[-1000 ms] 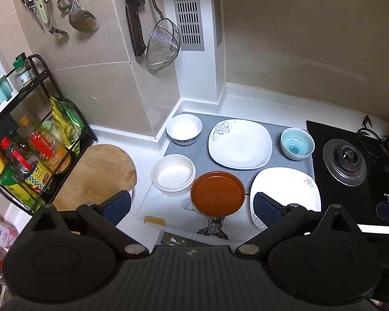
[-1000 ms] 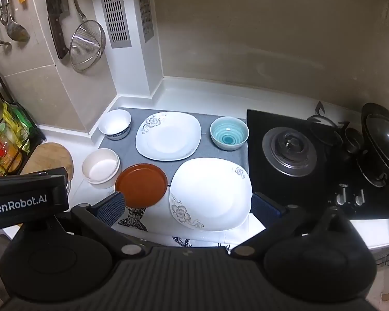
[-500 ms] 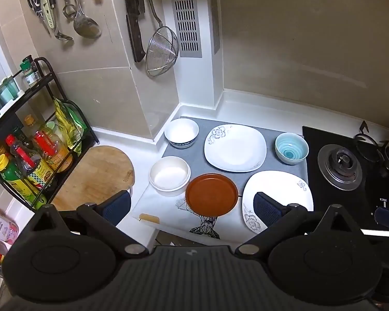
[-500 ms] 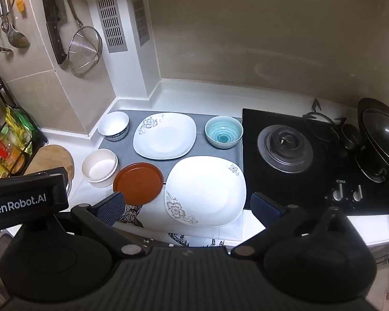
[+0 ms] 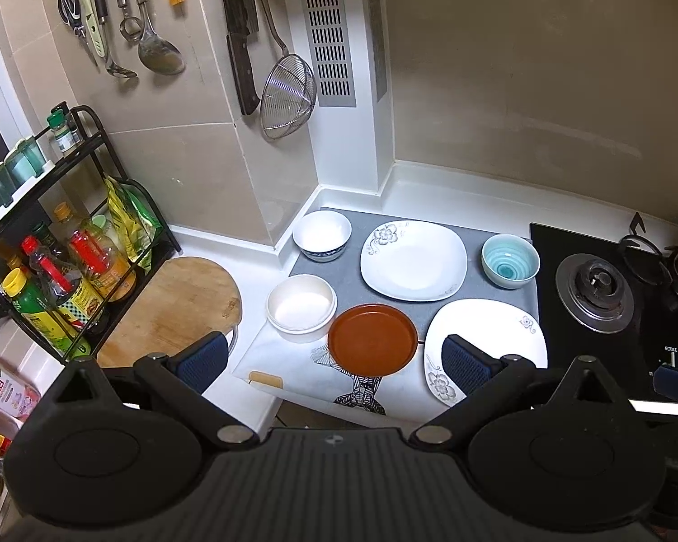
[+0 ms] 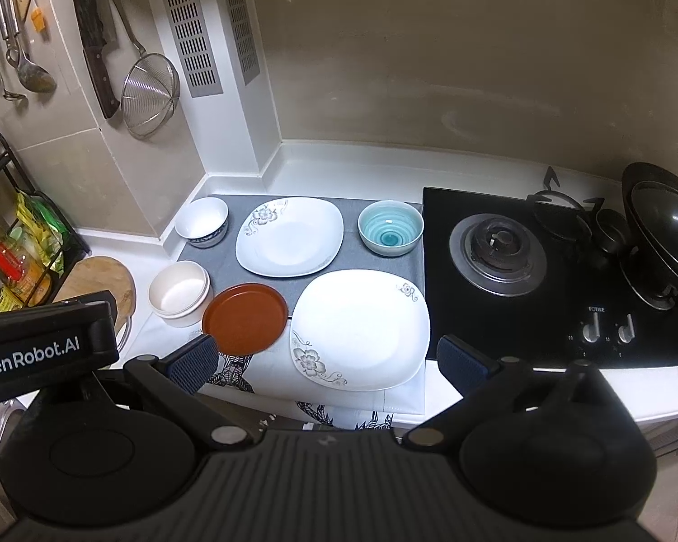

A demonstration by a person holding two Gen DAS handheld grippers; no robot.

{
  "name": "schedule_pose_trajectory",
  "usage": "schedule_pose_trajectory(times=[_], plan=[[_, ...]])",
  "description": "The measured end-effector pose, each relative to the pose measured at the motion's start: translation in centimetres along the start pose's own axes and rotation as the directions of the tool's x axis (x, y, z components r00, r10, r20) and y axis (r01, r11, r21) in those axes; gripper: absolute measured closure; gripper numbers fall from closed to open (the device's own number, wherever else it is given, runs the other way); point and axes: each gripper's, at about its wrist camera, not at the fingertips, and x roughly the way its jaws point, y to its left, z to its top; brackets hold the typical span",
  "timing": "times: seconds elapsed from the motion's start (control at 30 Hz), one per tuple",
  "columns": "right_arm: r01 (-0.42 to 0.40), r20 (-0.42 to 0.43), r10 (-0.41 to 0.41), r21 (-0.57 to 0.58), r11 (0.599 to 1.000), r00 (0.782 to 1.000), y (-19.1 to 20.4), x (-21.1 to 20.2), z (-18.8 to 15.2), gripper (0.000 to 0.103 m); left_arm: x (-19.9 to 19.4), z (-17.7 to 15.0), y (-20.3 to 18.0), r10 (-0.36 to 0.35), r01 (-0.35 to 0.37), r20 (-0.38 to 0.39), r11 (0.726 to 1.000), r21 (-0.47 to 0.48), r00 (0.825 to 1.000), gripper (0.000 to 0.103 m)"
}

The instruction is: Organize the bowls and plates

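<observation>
- Both grippers hang above the counter's front edge with nothing held: the left gripper (image 5: pixel 334 359) and right gripper (image 6: pixel 327 361) each have fingers spread wide.
- Nothing looks stacked yet.
- Near plate (image 6: pixel 359 329) sits at the front edge beside the stove (image 6: pixel 497 253); far plate (image 6: pixel 289 235) lies behind it; brown plate (image 6: pixel 245 318) lies at the near plate's left.
- Three bowls: teal bowl (image 6: pixel 389 228) and white bowl (image 6: pixel 202 222) at the back, cream bowl (image 6: pixel 181 292) on the left.
- Best start, I judge: pinch a plate's rim, lift level, stack like on like.

We see two plates (image 6: pixel 289 237) (image 6: pixel 361 329) mid-worktop (image 6: pixel 339 167), one behind the other. Bowls (image 6: pixel 202 222) (image 6: pixel 389 227) flank the rear plate; the hob (image 6: pixel 520 271) lies right.
</observation>
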Motion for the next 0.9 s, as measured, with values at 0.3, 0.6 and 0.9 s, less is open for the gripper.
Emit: schedule_pose_trajectory(times=[0.3,0.6,0.9], plan=[[-0.027,0.0,0.027,0.01,1.0,1.0,-0.21,-0.02,-0.6,0.0,-0.38,-0.59,-0.5,0.03,-0.03,0.006,1.0,0.007,1.0,0.002],[-0.034,0.005,0.034,-0.003,0.999,0.999,-0.51,0.0,-0.56,0.0,-0.47,-0.72,-0.83,0.032,-0.032,0.008,0.999,0.003,0.999,0.002],[-0.037,-0.003,0.037,-0.004,0.999,0.999,-0.43,0.38,-0.57,0.0,-0.06,-0.72,-0.74,0.035,-0.035,0.0,0.999,-0.002,0.999,0.002]])
